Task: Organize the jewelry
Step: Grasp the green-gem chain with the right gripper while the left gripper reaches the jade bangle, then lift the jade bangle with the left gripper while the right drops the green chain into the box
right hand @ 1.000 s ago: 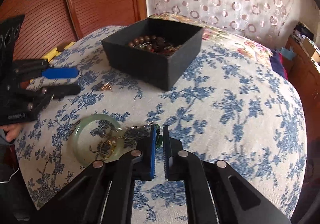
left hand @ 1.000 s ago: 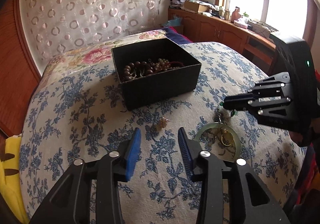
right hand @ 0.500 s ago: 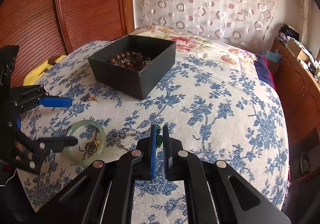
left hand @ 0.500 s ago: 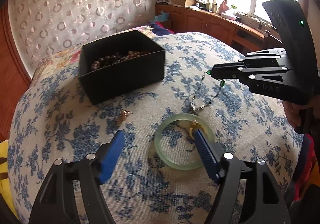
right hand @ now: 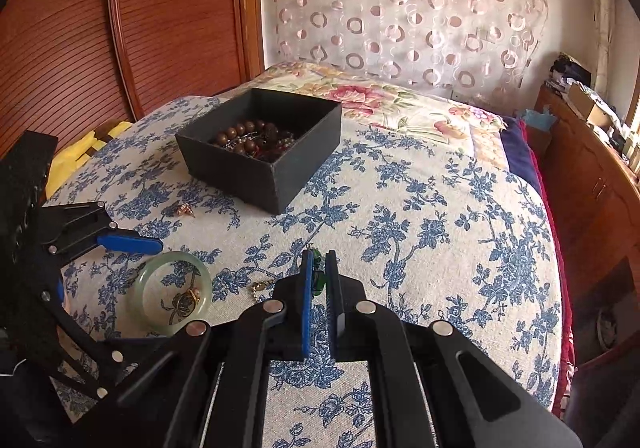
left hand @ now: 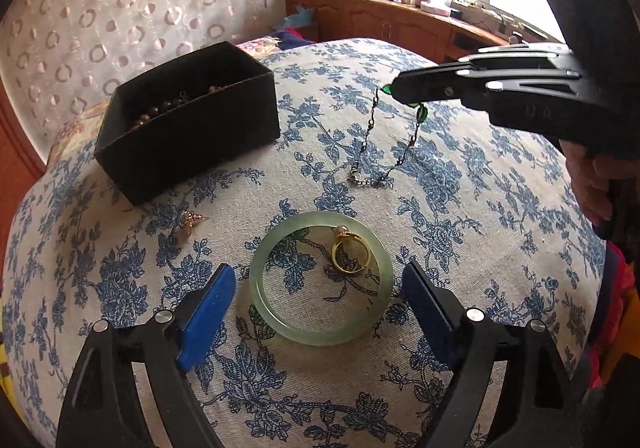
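A pale green jade bangle point(left hand: 320, 278) lies flat on the blue-flowered bedspread with a gold ring point(left hand: 350, 252) inside it. My left gripper point(left hand: 316, 288) is open wide, its blue pads on either side of the bangle. My right gripper point(right hand: 319, 268) is shut on a dark chain with green beads point(left hand: 374, 136), lifted so it hangs down with its clasp end touching the bed. A black box point(left hand: 188, 120) holding brown bead bracelets stands behind; it also shows in the right wrist view point(right hand: 260, 156). A small gold trinket point(left hand: 191, 220) lies in front of the box.
The bed has a wooden headboard panel point(right hand: 120, 28) on one side and a curtain point(right hand: 400, 8) behind. A wooden cabinet point(left hand: 400, 24) with clutter runs under the window. A yellow cloth point(right hand: 80, 148) lies at the bed's edge.
My left gripper opened wider and moved over the bangle. My right gripper rose and pulled the beaded chain up and away from the bangle, leaving the ring inside.
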The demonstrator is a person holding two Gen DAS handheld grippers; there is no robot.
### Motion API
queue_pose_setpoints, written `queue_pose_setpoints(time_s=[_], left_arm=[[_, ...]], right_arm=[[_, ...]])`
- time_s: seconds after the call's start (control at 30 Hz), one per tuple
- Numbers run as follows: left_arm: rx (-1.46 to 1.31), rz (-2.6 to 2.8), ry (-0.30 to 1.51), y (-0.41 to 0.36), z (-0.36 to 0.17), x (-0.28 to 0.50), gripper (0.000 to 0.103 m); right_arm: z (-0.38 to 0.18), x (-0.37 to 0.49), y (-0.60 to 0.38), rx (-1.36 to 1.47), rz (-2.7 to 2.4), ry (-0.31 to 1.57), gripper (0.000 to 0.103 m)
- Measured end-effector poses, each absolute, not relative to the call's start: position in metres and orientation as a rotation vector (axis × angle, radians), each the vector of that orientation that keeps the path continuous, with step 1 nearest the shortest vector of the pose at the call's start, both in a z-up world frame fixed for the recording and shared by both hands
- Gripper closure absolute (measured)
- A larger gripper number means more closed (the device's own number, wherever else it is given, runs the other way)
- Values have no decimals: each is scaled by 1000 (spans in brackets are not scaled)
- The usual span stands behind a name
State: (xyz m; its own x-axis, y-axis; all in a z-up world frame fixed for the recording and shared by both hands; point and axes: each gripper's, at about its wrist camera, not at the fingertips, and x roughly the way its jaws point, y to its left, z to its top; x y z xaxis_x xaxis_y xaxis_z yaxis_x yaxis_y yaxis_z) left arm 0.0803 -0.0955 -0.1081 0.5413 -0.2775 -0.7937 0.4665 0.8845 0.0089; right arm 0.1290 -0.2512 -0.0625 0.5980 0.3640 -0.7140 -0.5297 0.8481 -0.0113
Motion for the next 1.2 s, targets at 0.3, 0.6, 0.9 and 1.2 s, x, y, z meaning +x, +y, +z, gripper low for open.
queue_pose_setpoints(time_s=[0.3,0.6,0.9,1.2], left_arm=[[248,-465,881,-97,-108,78,34],[216,-431,816,-87,-84,78,34],[181,-370,755,-64,-51,96,34],[147,-311,715,-36,-31,110,34]], right_arm=[[-52,127,-247,-236,533,746,96],[-32,132,-241,-244,547,705,96],[2,147,-222,-235,570,622,96],[23,175,-205,-208,583,592,96]])
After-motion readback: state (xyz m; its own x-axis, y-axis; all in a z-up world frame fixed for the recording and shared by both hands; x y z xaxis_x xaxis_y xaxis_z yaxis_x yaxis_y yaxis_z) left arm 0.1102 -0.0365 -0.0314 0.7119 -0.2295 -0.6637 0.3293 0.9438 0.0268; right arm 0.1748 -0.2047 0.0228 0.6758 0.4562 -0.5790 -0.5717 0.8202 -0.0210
